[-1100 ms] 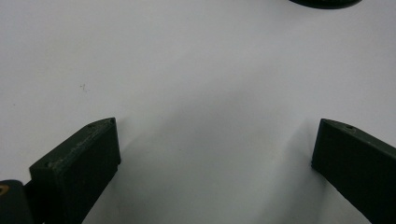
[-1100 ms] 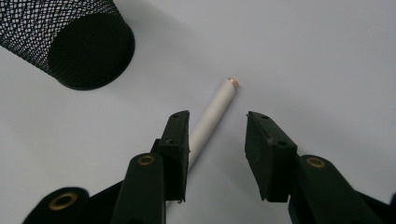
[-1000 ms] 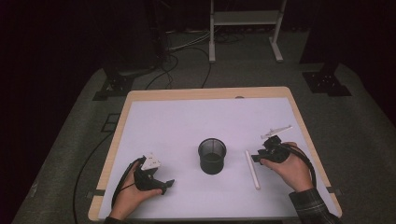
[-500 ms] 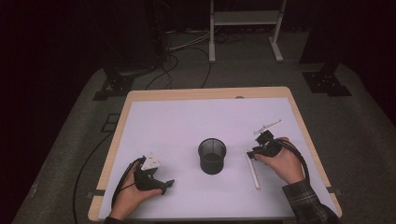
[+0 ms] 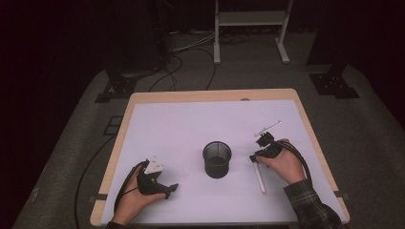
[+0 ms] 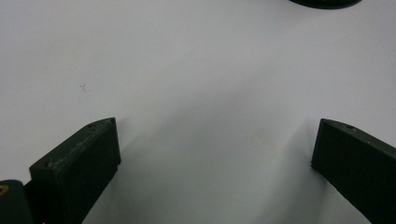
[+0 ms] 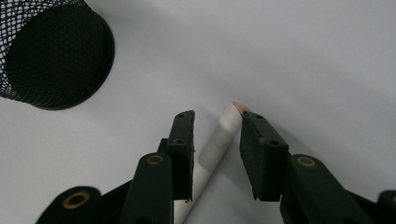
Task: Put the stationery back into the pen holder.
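Pencil (image 7: pixel 219 135) sits between the jaws of my right gripper (image 7: pixel 215 116), flat on the white table (image 5: pixel 181 129), tip toward 12 o'clock in the right gripper view. Jaws have just been closing, now narrow; pads not pressing yet, small gaps both sides. Mesh cup (image 5: pixel 217 159) stands at 9 o'clock from that gripper, near. Left gripper (image 6: pixel 212 140) rests on the table, jaws wide, nothing between.

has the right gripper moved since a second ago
Yes. The right gripper has shifted left toward the mesh cup and down over the white pencil, its jaws closing around it, not yet clamped.
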`<state>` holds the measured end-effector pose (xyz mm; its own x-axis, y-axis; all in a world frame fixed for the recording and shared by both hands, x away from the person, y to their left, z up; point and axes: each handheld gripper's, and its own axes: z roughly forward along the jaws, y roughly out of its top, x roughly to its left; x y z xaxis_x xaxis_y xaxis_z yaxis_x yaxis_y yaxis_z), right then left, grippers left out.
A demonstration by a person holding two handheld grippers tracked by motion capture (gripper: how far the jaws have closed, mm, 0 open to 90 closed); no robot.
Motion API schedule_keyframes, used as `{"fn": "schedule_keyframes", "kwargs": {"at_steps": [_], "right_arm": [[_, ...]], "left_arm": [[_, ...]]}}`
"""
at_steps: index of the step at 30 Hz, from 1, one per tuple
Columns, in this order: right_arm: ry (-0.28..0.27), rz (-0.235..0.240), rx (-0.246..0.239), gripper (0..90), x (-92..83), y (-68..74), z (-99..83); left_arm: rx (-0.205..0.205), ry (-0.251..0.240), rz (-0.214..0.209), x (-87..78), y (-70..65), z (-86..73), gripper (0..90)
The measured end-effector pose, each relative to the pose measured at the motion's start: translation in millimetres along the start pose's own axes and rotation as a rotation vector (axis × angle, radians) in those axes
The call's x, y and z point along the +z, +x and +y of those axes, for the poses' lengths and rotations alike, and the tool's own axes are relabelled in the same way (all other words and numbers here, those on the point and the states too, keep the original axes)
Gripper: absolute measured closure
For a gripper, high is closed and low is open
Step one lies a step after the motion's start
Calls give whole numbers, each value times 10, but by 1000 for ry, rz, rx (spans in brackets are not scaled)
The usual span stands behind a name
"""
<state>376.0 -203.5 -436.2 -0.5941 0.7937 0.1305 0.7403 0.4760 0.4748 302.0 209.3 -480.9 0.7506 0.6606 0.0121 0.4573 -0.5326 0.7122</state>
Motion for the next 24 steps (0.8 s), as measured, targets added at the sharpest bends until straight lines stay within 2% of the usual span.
{"fn": "schedule_keyframes", "kwargs": {"at_steps": [8, 24], "right_arm": [[35, -8, -6, 672, 89, -3, 30], [100, -40, -55, 742, 151, 49, 147]], "left_arm": [[0, 0, -1, 0, 1, 0, 1], [1, 4, -2, -2, 2, 0, 1]]}}
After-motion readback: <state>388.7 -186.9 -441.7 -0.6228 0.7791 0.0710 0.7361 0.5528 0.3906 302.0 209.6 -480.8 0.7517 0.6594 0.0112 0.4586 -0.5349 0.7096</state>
